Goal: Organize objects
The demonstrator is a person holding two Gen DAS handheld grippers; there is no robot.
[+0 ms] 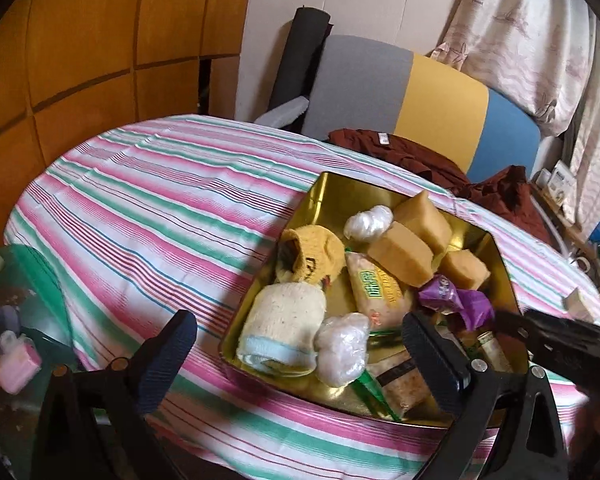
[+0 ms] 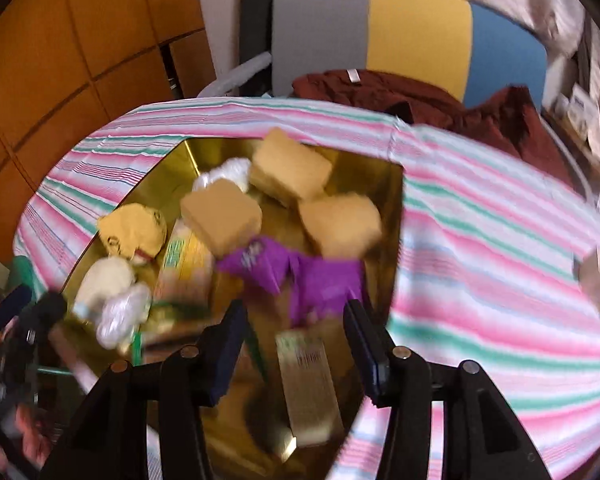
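Note:
A gold tin (image 1: 340, 188) (image 2: 392, 240) sits on the striped tablecloth (image 1: 148, 208), filled with three tan blocks (image 2: 220, 216), a purple wrapper (image 2: 292, 276) (image 1: 456, 300), a yellow knit piece (image 1: 312, 252), a rolled white cloth (image 1: 284, 324), plastic-wrapped white bundles (image 1: 342, 348) and a snack packet (image 1: 376, 288). My left gripper (image 1: 300, 356) hangs open over the tin's near-left corner, holding nothing. My right gripper (image 2: 296, 340) is above the tin's near side, fingers apart. A small gold-wrapped bar (image 2: 304, 384) lies between and below them, narrower than the gap and clear of the pads. The right wrist view is blurred.
A small pale box (image 2: 598, 280) lies on the cloth right of the tin. Behind the table are a grey, yellow and blue chair back (image 1: 420, 96) and a maroon garment (image 1: 420, 156). Clutter with a pink item (image 1: 18, 368) sits off the table's left edge.

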